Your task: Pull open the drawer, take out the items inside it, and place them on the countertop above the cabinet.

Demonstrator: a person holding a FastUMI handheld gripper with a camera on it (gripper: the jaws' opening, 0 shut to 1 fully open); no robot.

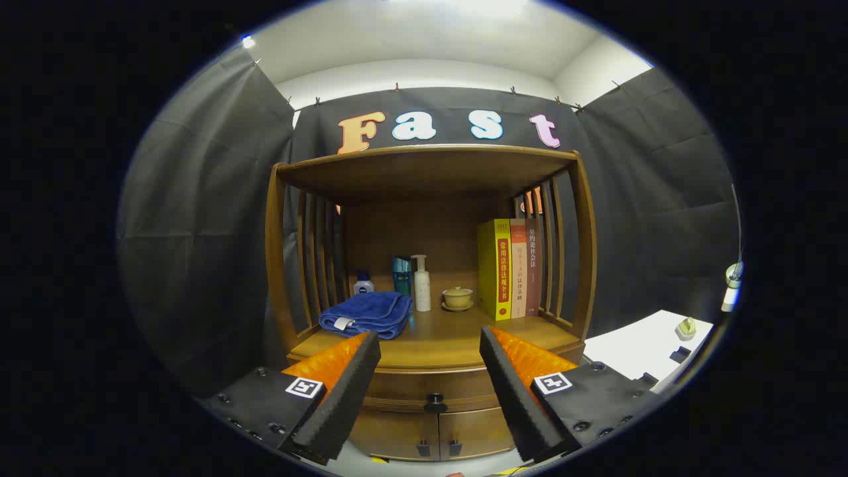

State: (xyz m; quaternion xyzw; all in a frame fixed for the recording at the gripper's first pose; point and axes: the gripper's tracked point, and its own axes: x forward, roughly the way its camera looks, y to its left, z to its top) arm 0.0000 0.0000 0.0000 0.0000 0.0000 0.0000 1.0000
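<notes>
Gripper (430, 361) fingers spread wide, grasping nothing, before closed wooden drawer (434, 391) with dark round knob (435, 399); folded blue towel (366, 315) on countertop above drawer.

bright overhead light, shaded shelf recess, sharp focus, fisheye-bent edges.

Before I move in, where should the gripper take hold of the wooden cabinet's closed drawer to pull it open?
Grip the small dark round knob at the middle of the wooden drawer front, coming straight in from the front. It looks like the only part that stands out from the flat panel. The gripper is open, and the knob sits between its fingers and a little below them, so dip slightly, close on it, then pull back.
</notes>
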